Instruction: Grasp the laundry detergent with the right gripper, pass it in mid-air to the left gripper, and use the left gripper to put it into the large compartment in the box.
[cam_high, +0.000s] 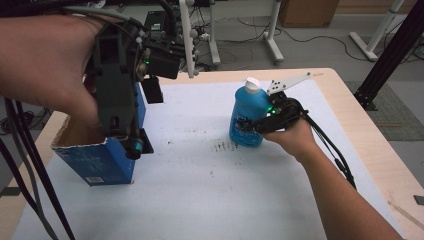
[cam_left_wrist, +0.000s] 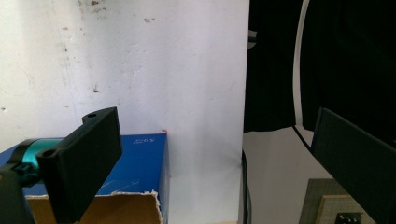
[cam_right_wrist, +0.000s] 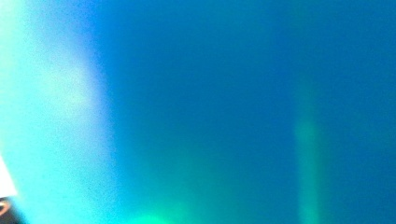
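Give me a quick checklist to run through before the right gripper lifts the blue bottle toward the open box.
1. Right gripper on the blue bottle: jaws sit around its lower body; whether the grip is firm, cannot tell.
2. Bottle upright on the white mat: ok.
3. White cap on the bottle: ok.
4. Blue cardboard box open at the top: ok.
5. Left gripper open and holding nothing: ok.
6. Way into the box: not ok, the left gripper hangs right over its opening.
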